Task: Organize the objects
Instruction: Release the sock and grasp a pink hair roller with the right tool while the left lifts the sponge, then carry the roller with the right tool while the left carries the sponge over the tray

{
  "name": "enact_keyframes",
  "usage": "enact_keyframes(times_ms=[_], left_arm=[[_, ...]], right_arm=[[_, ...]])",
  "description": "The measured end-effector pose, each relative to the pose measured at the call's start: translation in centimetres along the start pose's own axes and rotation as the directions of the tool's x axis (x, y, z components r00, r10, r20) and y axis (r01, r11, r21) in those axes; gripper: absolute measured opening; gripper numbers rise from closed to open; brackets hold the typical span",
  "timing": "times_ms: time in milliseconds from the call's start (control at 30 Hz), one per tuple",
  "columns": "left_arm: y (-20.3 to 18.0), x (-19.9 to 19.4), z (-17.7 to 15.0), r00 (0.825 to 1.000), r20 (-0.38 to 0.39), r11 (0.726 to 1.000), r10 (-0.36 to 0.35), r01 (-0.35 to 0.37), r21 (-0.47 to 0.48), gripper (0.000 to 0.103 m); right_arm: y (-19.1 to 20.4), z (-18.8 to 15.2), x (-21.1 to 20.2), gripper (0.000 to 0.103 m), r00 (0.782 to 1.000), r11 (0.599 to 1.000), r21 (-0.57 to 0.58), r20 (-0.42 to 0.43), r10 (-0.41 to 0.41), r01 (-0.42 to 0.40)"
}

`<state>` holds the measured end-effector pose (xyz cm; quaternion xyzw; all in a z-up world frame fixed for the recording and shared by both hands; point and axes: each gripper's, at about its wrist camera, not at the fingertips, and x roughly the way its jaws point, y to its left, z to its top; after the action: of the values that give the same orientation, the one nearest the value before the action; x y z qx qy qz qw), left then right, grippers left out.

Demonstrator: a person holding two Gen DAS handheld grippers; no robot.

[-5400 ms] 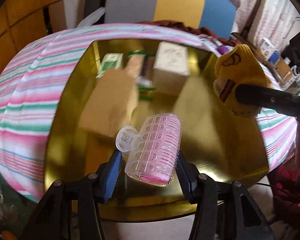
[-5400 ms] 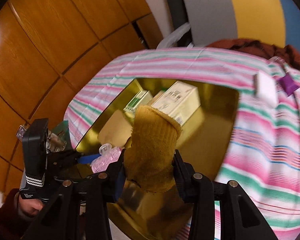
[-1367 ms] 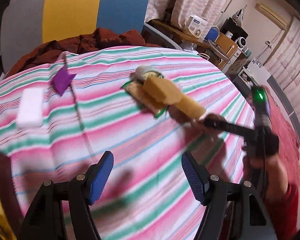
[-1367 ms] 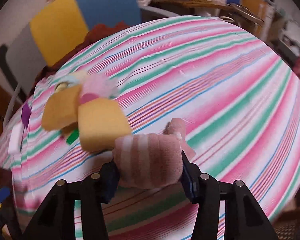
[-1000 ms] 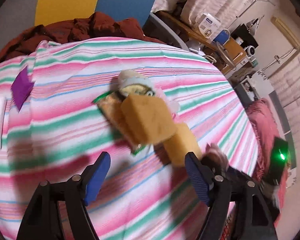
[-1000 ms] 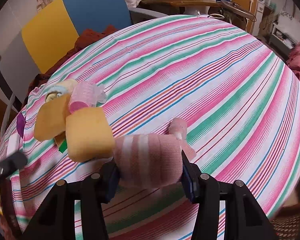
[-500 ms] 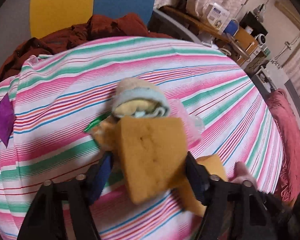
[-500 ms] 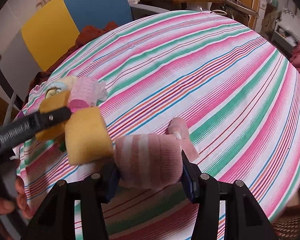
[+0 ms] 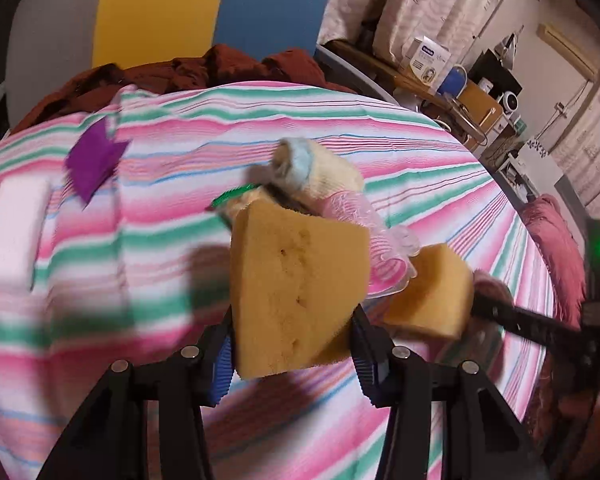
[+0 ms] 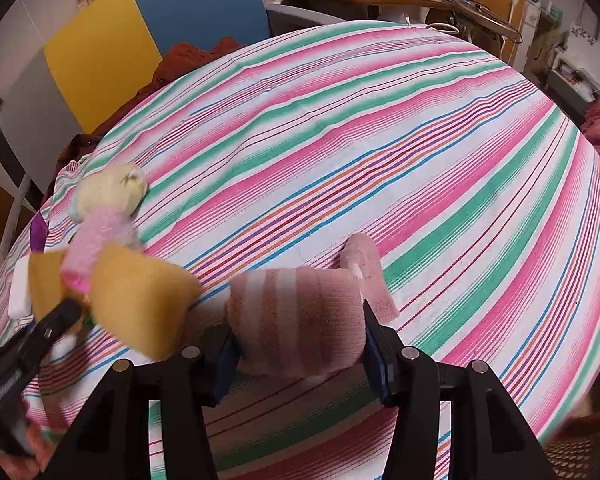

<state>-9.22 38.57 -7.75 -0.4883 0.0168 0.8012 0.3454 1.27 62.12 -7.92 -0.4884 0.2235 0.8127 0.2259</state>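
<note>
Your striped cloth-covered surface (image 10: pixel 380 128) fills both views, running pink, green and white to the far edge, where a blue and yellow panel (image 9: pixel 204 4) stands behind a heap of dark red fabric (image 9: pixel 204 68). Your left tongs (image 9: pixel 296 356) are pinching a yellow sponge (image 9: pixel 296 288) between their blue pads (image 9: pixel 222 364), at the near centre of the left wrist view. Your right tongs (image 10: pixel 300 348) are pinching a rolled pink striped sock (image 10: pixel 296 316) at the near centre of the right wrist view. A second yellow sponge (image 9: pixel 432 292) lies just right of the held one. Behind the held sponge sits a pink hair roller (image 9: pixel 364 220), and beyond that a rolled pale yellow sock with a blue cuff (image 9: pixel 316 172); whether these touch cannot be told. At the far left lie a white block (image 9: pixel 12 232) and a purple scrap (image 9: pixel 94 160), near each other. A green item (image 9: pixel 232 196) shows at the sponge's far left corner, mostly hidden.
</note>
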Motion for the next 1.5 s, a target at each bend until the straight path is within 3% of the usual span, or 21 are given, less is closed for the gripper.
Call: enact_keyframes(times_ms=[233,367,433,533,667,767,833,967,1033,1100,1133,1167,1233,1267,1367,1400,1433,1467,1500], left_arm=[[2.4,-3.3,-4.1,0.999,0.04,0.999,-0.018,0.02,-0.04,0.05],[2.8,-4.6,-5.7,0.998,0.056,1.0,-0.01,0.012,-0.02,0.05],[3.1,-5.1,-6.4,0.998,0.067,1.0,-0.014,0.016,-0.02,0.05],[3.5,-6.0,-7.5,0.996,0.084,1.0,-0.012,0.014,-0.024,0.05],[3.8,-6.6,-8.3,0.995,0.098,0.999,-0.02,0.023,-0.025,0.05],[3.8,-6.8,-8.7,0.994,0.103,1.0,-0.021,0.024,-0.021,0.05],[3.8,-6.8,-8.8,0.994,0.105,1.0,-0.021,0.023,-0.017,0.05],[3.8,-7.0,-9.4,0.994,0.111,1.0,-0.012,0.012,0.001,0.05],[3.9,-7.2,-9.7,0.993,0.113,1.0,-0.017,0.017,0.005,0.05],[4.0,-7.7,-10.0,0.993,0.116,1.0,-0.023,0.023,-0.002,0.049],[4.1,-8.1,-10.1,0.992,0.125,1.0,-0.003,0.004,-0.014,0.049],[4.6,-8.5,-10.3,0.991,0.135,0.999,0.006,-0.002,-0.032,0.049],[5.8,-8.9,-10.5,0.992,0.129,0.996,-0.012,0.023,-0.082,0.049],[6.3,-9.0,-10.6,0.992,0.124,0.994,-0.019,0.033,-0.106,0.049],[7.0,-9.6,-10.9,0.991,0.129,0.99,-0.031,0.049,-0.133,0.049],[6.8,-9.8,-11.0,0.991,0.132,0.991,-0.034,0.05,-0.122,0.049],[6.6,-10.0,-11.0,0.99,0.136,0.993,-0.035,0.05,-0.109,0.049],[6.4,-10.2,-11.1,0.989,0.14,0.994,-0.038,0.052,-0.095,0.049],[6.1,-10.4,-11.2,0.989,0.143,0.995,-0.043,0.055,-0.082,0.049]], right_arm=[[0.3,0.0,-0.6,0.06,1.0,1.0,-0.011,0.027,0.006,-0.006],[1.5,0.1,-3.4,0.07,0.984,0.998,-0.047,0.172,0.043,-0.036],[2.8,-0.3,-5.0,0.077,0.965,0.992,-0.095,0.242,0.105,-0.084],[5.3,-1.2,-6.5,0.077,0.94,0.969,-0.153,0.253,0.228,-0.194],[10.8,-4.2,-7.2,0.076,0.911,0.904,-0.264,0.151,0.383,-0.336],[14.1,-5.9,-6.7,0.074,0.921,0.882,-0.318,0.056,0.385,-0.349],[14.9,-6.0,-5.4,0.074,0.928,0.888,-0.29,-0.001,0.373,-0.357],[15.3,-6.3,-2.3,0.074,0.906,0.889,-0.175,-0.11,0.41,-0.423],[15.1,-6.6,-1.8,0.063,0.894,0.882,-0.151,-0.129,0.429,-0.446],[14.5,-6.6,-1.7,0.062,0.881,0.871,-0.14,-0.136,0.454,-0.471],[14.2,-6.6,-1.9,0.062,0.885,0.875,-0.141,-0.128,0.449,-0.464],[13.8,-6.7,-2.4,0.062,0.912,0.897,-0.165,-0.092,0.4,-0.41],[13.0,-6.4,-3.4,0.062,0.943,0.92,-0.21,-0.036,0.33,-0.33],[12.5,-6.4,-3.7,0.062,0.943,0.921,-0.207,-0.022,0.333,-0.331],[10.9,-6.0,-3.8,0.062,0.905,0.896,-0.125,-0.037,0.425,-0.426],[10.6,-5.9,-3.7,0.062,0.883,0.878,-0.095,-0.047,0.467,-0.469],[10.4,-5.9,-3.8,0.062,0.849,0.846,-0.074,-0.057,0.525,-0.528],[9.9,-6.0,-4.1,0.062,0.781,0.781,-0.038,-0.056,0.622,-0.624],[9.9,-6.0,-4.3,0.062,0.737,0.737,-0.019,-0.045,0.674,-0.675]])
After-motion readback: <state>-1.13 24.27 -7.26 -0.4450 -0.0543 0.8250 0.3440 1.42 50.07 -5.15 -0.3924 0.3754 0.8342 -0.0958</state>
